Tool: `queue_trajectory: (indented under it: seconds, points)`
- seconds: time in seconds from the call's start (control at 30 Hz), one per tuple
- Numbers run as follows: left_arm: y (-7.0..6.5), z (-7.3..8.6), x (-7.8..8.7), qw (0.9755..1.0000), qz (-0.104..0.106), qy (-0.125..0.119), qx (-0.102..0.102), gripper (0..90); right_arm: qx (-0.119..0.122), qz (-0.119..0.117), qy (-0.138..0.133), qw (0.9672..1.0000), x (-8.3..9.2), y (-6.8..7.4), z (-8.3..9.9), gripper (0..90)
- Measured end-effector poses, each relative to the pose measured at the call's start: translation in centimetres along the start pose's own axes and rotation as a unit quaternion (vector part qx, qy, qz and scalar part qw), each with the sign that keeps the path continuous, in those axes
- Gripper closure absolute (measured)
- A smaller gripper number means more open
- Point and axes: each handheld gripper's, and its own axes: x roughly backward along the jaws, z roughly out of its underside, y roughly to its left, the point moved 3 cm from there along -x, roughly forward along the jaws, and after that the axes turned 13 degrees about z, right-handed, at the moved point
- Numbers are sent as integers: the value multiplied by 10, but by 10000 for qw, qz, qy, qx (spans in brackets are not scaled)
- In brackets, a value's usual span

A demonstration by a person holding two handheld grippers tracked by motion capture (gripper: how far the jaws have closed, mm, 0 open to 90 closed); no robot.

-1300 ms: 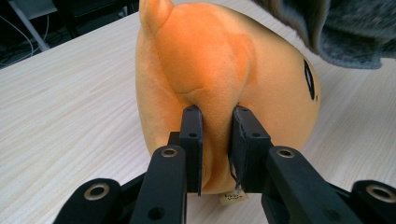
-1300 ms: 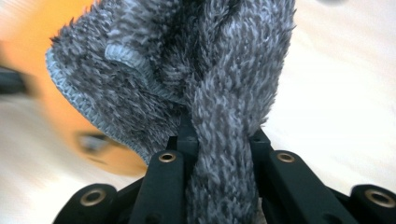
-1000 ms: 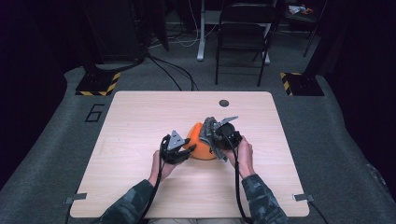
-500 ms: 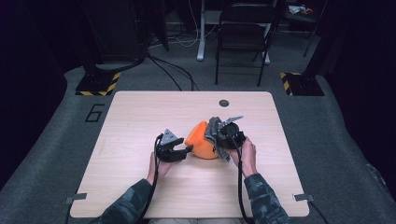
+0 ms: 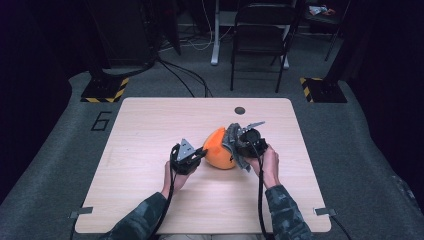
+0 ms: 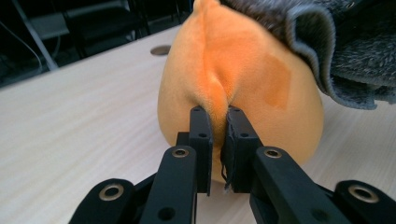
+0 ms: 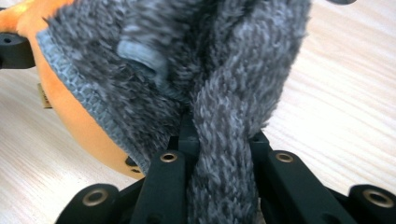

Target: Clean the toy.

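In the middle of the table [image 5: 150, 150] sits an orange soft toy [image 5: 218, 150] with a grey fuzzy cover [image 7: 187, 56]. The left gripper [image 6: 217, 135] has just closed and now pinches the toy's orange seam. The right gripper [image 7: 219, 140] squeezes a fold of the cover. If they pull apart too hard, the thin seam could slip out, or the cloth could tear.

Both forearms enter from the bottom edge of the high view and angle toward the frame's centre. The left gripper [image 5: 199, 154] sits left of centre; its jaws have just been closing and now pinch orange plush. The right gripper [image 5: 234, 145], right of centre, is clamped on grey fuzzy fabric.
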Motion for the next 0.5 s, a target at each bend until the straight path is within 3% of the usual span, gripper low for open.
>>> queue_trajectory:
  seconds: [0.07, 0.23, 0.37, 0.4, 0.5]
  points:
    - [-2, -7, 4, 9994, -128, 12, -330, 832, -76, -40, -79, 9999, 6, -3, -3, 754]
    - [-7, -19, 12, 9959, -192, -38, -884, 835, -214, -130, -484, 9985, 30, -4, -16, 754]
    - [-20, -23, 9, 9915, 55, 4, -1297, 834, -136, -232, -804, 9964, 51, 6, -26, 754]
    - [-26, -23, 7, 9888, 173, 62, -1479, 834, -84, -241, -860, 9960, 55, 11, -28, 754]
    - [-37, -22, 0, 9842, 274, 168, -1741, 833, 167, -327, -902, 9952, 63, 26, -33, 753]
